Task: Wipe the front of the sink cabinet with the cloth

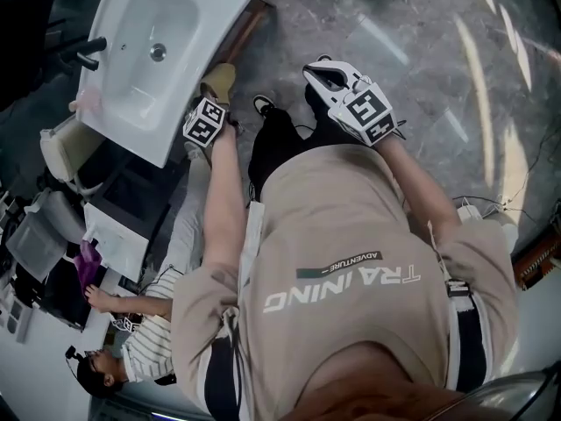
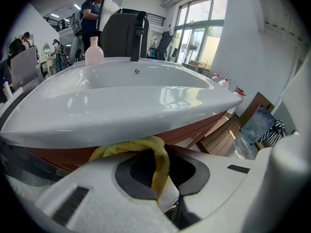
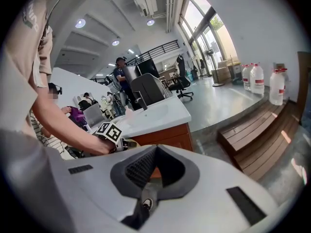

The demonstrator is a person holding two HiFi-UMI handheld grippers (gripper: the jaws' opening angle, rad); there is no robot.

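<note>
One yellow cloth (image 2: 116, 149) is being pinched between the clamped jaws of the left gripper (image 2: 154, 147). It is bunching against the reddish-brown cabinet front (image 2: 194, 130), just under the overhanging rim of the white sink (image 2: 136, 101). That tight hold is probably what is letting the person press the fabric flat on the panel. The right gripper (image 3: 155, 152) is hanging off to the right, well apart from the cabinet. Its jaws are pressing together on nothing, likely because one tool is doing the wiping.
</note>
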